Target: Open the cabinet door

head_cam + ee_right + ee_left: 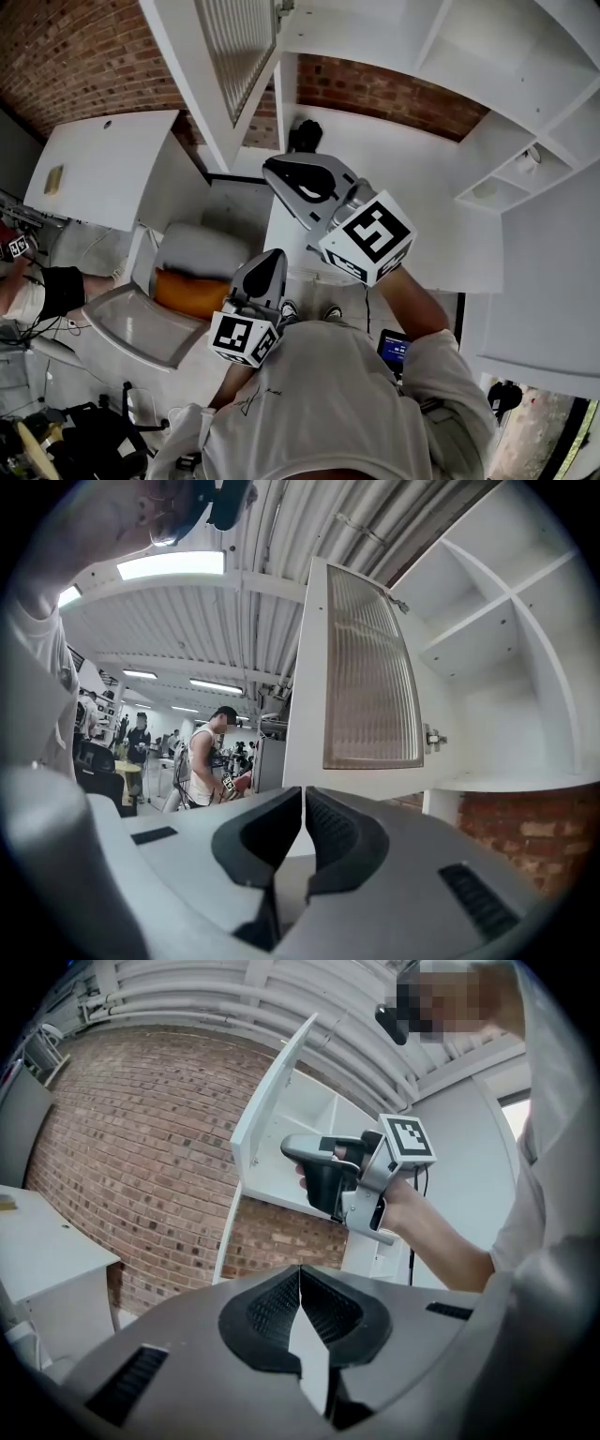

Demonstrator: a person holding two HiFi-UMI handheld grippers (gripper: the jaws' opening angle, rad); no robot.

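Your left tongs (pixel 300 1272) and right tongs (pixel 303 792) sit closed (nothing between them); the cabinet door (pixel 370 667) hangs open beside white shelves (pixel 487 639).

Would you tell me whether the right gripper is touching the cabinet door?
Apart. The head view shows a strip of brick wall between the right gripper and the open cabinet door; its jaws are shut on nothing.

White cabinet, red brick, grey tools

The cabinet door (pixel 307 705) has a white frame around a pale, vertically ribbed panel (pixel 373 667); the shelves (pixel 497 639) are plain white. The brick wall (pixel 141 1147) is red-brown with pale mortar lines. The left gripper (pixel 300 1274) and right gripper (pixel 303 794) are grey with black ridged pads (pixel 272 1312), and each cube (pixel 367 236) is white with black squares. The cushion (pixel 192 292) is orange.
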